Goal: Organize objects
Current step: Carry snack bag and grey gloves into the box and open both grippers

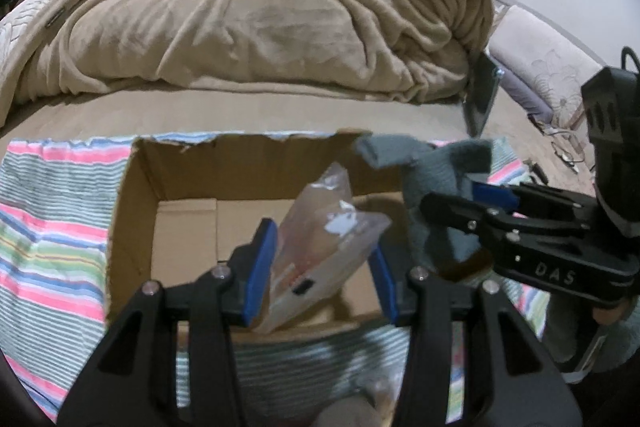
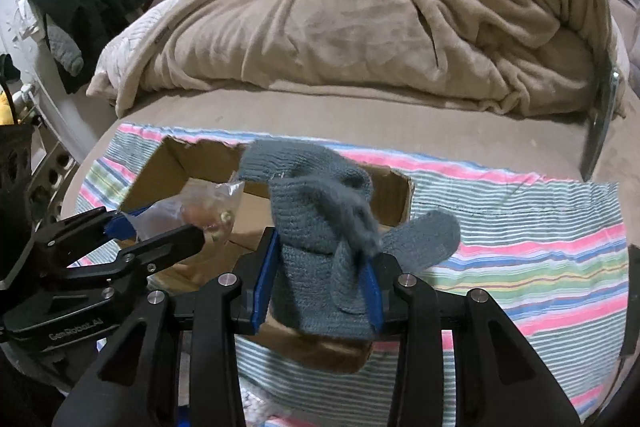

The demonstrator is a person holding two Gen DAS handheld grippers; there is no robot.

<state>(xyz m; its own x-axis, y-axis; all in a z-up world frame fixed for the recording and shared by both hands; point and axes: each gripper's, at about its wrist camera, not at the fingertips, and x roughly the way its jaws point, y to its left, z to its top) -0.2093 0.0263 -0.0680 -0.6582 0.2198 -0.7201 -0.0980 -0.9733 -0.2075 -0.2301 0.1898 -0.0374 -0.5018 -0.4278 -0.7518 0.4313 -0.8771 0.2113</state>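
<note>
The cardboard box (image 1: 136, 227) sits open-topped on the striped cloth (image 1: 48, 227), which lies on the bed in front of the heaped tan blanket (image 1: 260, 15); the open top makes the box the likely collecting place.

The left gripper (image 1: 320, 267) is clenched on a clear plastic bag (image 1: 320, 231), holding it tilted above the inside of the box, probably so it can drop straight in. The bag looks thin and slippery, so a firm pinch makes sense.

The right gripper (image 2: 320, 279) is closed around a grey knitted glove (image 2: 316, 223), held over the near right corner of the box, its loose fingers flopping outward. Both items hang above the box, neither resting in it yet, so sorting seems midway.
</note>
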